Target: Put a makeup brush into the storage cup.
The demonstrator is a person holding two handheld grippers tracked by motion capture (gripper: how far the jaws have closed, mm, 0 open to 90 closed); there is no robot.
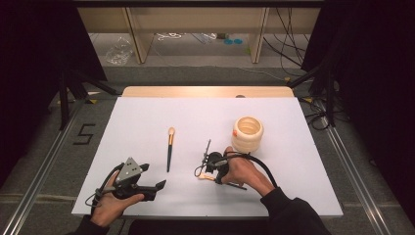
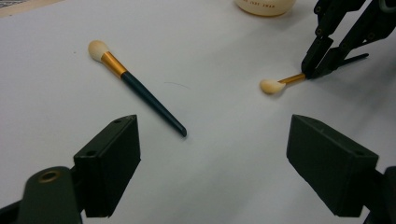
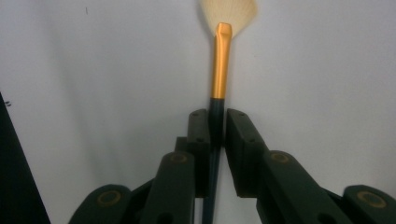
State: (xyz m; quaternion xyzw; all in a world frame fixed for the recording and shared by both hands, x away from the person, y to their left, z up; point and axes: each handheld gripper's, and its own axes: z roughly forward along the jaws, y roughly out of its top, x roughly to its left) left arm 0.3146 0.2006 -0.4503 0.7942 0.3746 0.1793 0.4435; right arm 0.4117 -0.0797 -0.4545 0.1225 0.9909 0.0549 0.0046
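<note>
On the white-covered counter [image 1: 147, 122], the widest thing is the person's right forearm in a dark sleeve, coming in from the bottom edge and slanting up and left toward the middle. Its hand [image 1: 242, 171] lies low over the surface, wrapped around the right gripper [image 1: 208, 166], whose nose points left and down at the counter. Those jaws are clenched on the dark handle of a small fan-shaped makeup brush with a gold ferrule and pale bristles [image 3: 219, 70]; the right gripper view shows both pads pressed against the handle just below the ferrule, and the bristle head sticks out beyond the tips, resting on or just above the counter.

At the lower left, the person's left hand [image 1: 110, 203] holds the left gripper [image 1: 149, 188] close to the counter's near edge, its nose turned right; its jaws stand wide apart with nothing between them.

A cream ribbed round holder, open at the top [image 1: 247, 133], stands upright behind the right hand, just beyond it.

Between the two hands, farther back, a long makeup brush with a dark teal handle, gold ferrule and rounded pale tip [image 1: 170, 149] lies flat, bristles pointing away from the person, well apart from both grippers.
</note>
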